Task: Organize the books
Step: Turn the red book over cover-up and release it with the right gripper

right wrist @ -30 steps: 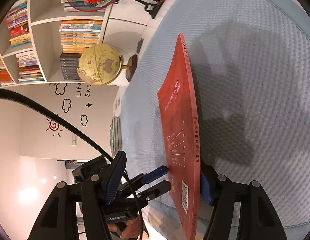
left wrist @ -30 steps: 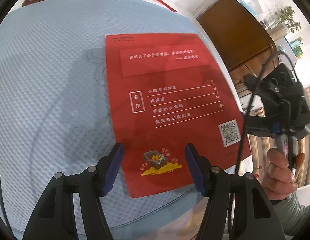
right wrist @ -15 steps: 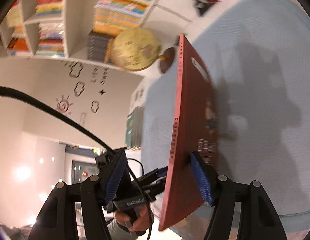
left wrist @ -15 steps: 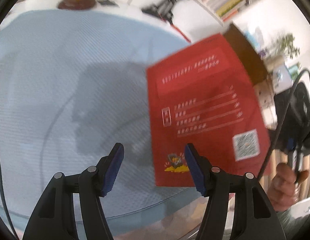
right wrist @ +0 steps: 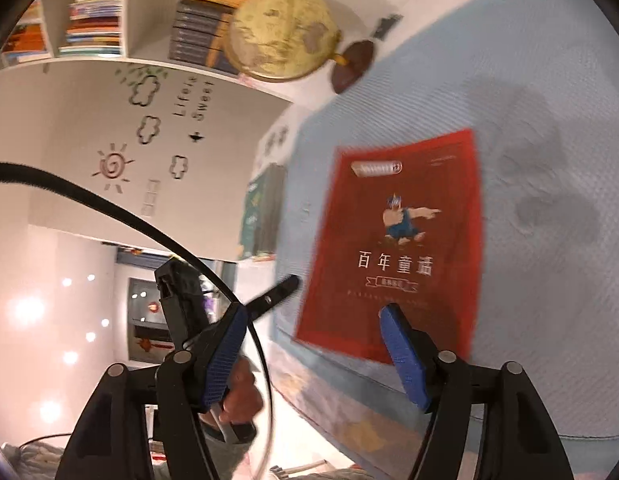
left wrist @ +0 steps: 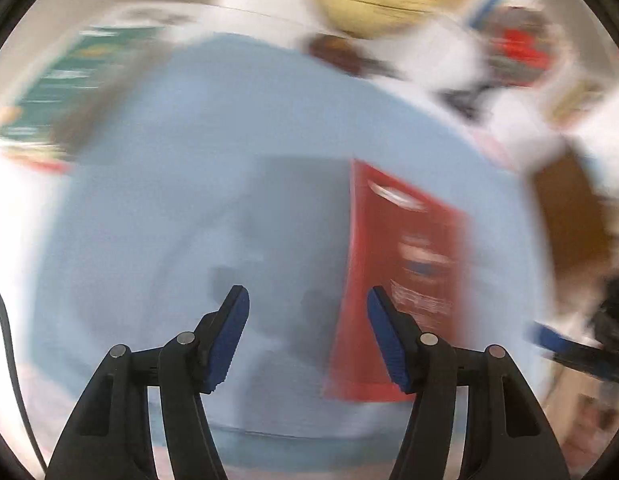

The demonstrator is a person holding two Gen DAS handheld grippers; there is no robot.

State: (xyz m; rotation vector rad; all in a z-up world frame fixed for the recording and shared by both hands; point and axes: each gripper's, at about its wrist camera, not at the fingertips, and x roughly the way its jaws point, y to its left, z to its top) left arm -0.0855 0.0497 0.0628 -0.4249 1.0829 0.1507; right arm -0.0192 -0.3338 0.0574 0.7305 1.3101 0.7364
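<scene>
The red book is lying flat on the blue cloth that covers the desk, front cover up. You can read white Chinese characters and see a little cartoon guy in blue on it. It sits close to the near edge of the desk, its bottom edge almost at the cloth's hem. In the left wrist view the same book is a blurry red slab, so not much detail there.

The right tool is spread wide with nothing between its blue pads; one pad overlaps the bottom of the cover in the picture, but I can't tell if it touches. The left tool is spread wide too, hovering over bare cloth just left of the book. You can also see the left tool's dark tip poking toward the book's left side in the right wrist view, apart from it.

Further out: a green book lies at the far left edge of the desk, and a yellowish globe on a brown base stands near the far corner. Behind that is a white shelf packed with books.
</scene>
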